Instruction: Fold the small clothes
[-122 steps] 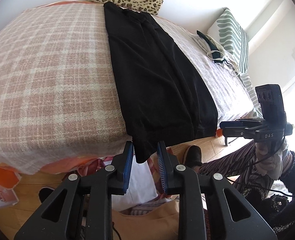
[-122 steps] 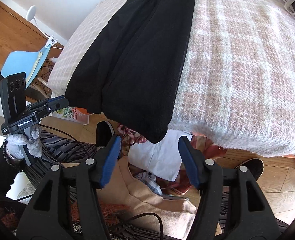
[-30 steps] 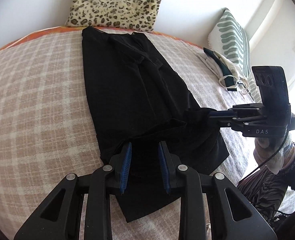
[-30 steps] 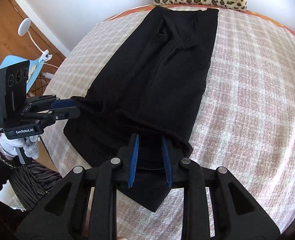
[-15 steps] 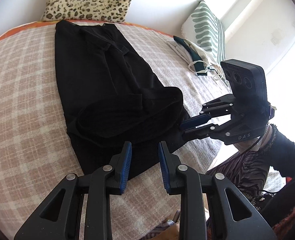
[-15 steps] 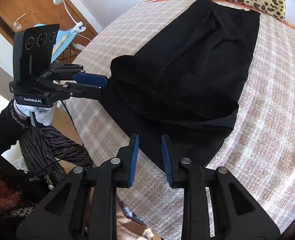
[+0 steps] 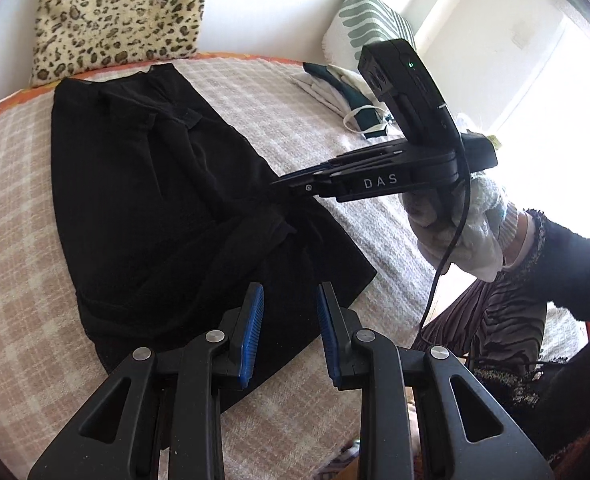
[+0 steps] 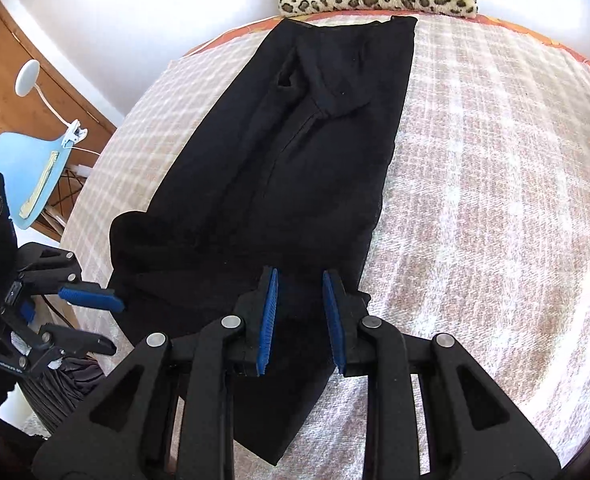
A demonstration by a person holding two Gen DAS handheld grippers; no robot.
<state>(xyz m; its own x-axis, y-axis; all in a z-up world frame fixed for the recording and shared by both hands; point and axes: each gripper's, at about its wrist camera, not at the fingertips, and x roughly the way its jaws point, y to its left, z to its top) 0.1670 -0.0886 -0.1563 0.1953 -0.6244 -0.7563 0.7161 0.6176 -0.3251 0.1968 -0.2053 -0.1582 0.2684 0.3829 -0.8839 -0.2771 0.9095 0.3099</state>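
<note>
A pair of black trousers (image 7: 143,184) lies lengthwise on the pink checked blanket (image 7: 11,208), its lower end folded loosely back onto itself. In the right wrist view the trousers (image 8: 295,168) run from the leopard pillow down to my fingers. My left gripper (image 7: 289,304) is open and empty above the near hem. My right gripper (image 8: 299,290) is open and hovers low over the folded hem. In the left wrist view the right gripper (image 7: 279,186) reaches in from the right, its tips over the bunched cloth. The left gripper (image 8: 111,322) also shows at the left of the right wrist view, open.
A leopard-print pillow (image 7: 119,16) leans at the head of the bed. A green striped pillow (image 7: 363,16) and folded clothes (image 7: 343,96) lie at the right. A blue chair (image 8: 27,172) and white lamp (image 8: 27,76) stand left of the bed, by a wooden cabinet.
Both grippers carried the hanging trouser legs up onto the bed and let them go. In the last half second the right gripper has swung back over the folded hem.
</note>
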